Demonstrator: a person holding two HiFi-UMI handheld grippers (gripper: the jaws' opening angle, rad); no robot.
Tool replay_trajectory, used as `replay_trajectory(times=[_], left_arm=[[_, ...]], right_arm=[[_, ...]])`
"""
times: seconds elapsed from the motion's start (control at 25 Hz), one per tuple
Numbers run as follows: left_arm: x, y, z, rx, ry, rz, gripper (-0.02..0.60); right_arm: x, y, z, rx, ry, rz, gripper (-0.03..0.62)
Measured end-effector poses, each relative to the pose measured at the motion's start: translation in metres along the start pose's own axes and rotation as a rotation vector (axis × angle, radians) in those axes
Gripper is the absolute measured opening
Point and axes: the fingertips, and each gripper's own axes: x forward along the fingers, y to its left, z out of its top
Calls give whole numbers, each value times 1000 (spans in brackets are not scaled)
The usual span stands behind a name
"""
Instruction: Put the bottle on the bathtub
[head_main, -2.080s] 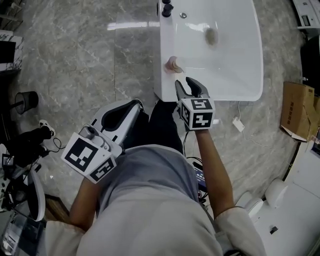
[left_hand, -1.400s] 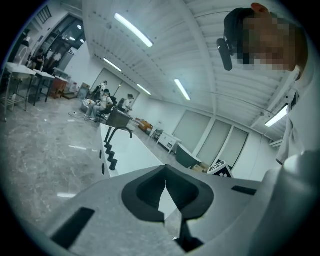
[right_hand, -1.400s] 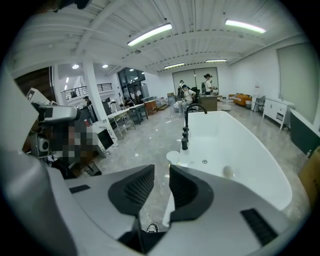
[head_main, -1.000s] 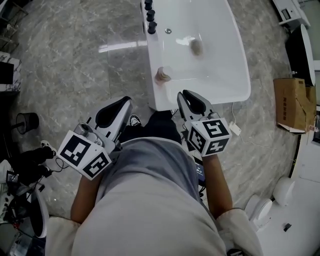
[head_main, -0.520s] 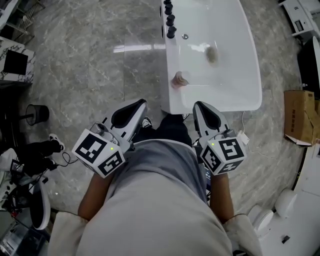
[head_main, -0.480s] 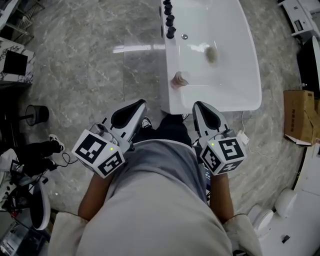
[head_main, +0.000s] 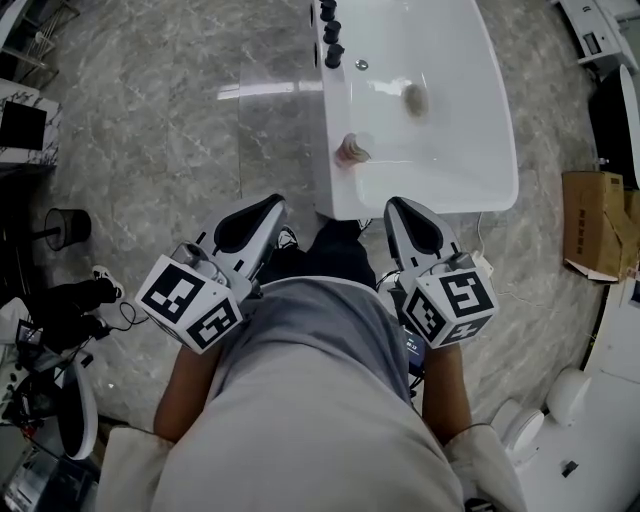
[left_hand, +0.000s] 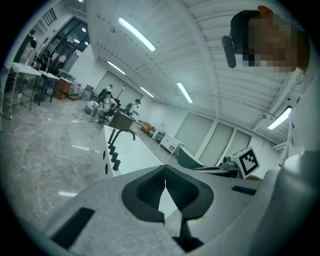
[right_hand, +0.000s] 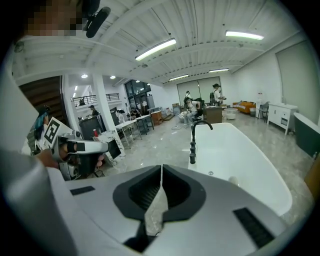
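A small pinkish bottle stands upright on the near left rim of the white bathtub. Neither gripper touches it. My left gripper is drawn back close to the person's body, below and left of the bottle, shut and empty. To the bottle's lower right, just short of the tub's near end, my right gripper is likewise shut on nothing. In the left gripper view the shut left gripper points along the tub. In the right gripper view the shut right gripper faces the tub.
A black faucet with knobs stands on the tub's far left rim, and a drain lies in the basin. A cardboard box sits on the marble floor at right, a black bin and cables at left, white fixtures at bottom right.
My right gripper, open beside the bottle two seconds ago, has drawn back toward the body and shut. The bottle stays on the rim. The left gripper has barely moved.
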Motion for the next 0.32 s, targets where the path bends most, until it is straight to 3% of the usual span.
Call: replay_trajectory(times=[0.32], left_arm=[[-3,-2,-12,-20,11,3,9]], right_arm=[[-6,-11,-8,14,40,-45,17]])
